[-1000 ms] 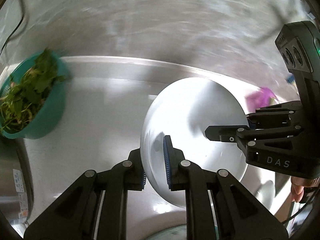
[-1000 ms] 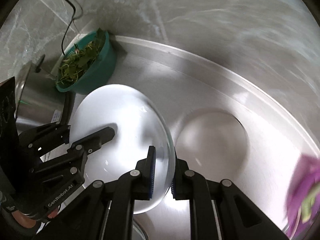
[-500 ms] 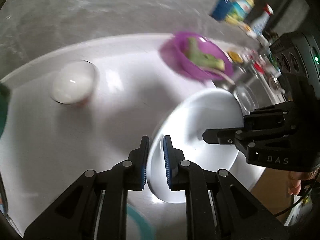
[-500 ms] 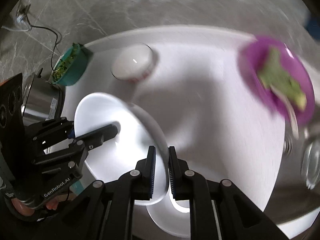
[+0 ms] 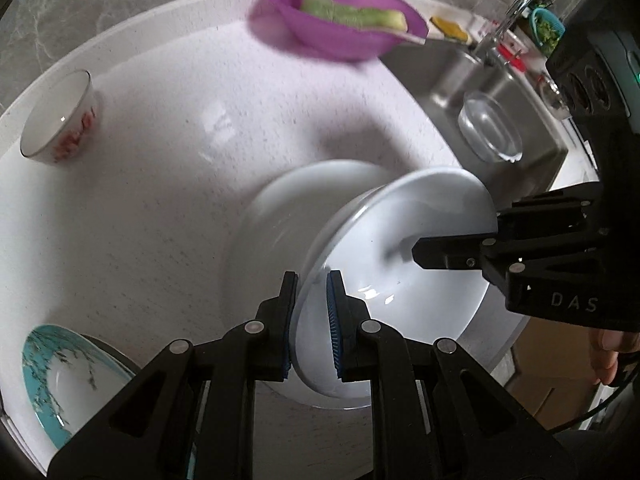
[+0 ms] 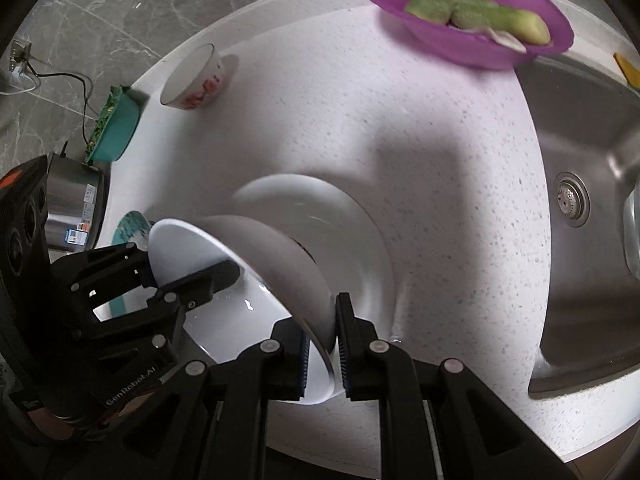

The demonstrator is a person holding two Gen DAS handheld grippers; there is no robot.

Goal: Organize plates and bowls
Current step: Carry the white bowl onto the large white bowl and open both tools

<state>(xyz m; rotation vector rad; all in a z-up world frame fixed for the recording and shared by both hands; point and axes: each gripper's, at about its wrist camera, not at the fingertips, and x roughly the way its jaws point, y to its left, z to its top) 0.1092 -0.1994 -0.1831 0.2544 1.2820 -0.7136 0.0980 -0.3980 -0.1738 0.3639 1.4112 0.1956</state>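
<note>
Right gripper (image 5: 416, 258) body, right of the left wrist view: "DAS" in pale capitals on the black housing.
Left gripper (image 6: 236, 270) body, lower left of the right wrist view: "GenRobot.AI" in pale letters running slantwise along the black housing.
Steel pot (image 6: 74, 208), left edge of the right wrist view: small stickers on its side, one blue and white; their print is too small to read.

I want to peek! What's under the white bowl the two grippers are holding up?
Under the held white bowl a white plate lies on the speckled counter. Only the plate's far part shows; the bowl covers the rest, so anything lying there stays hidden.
</note>
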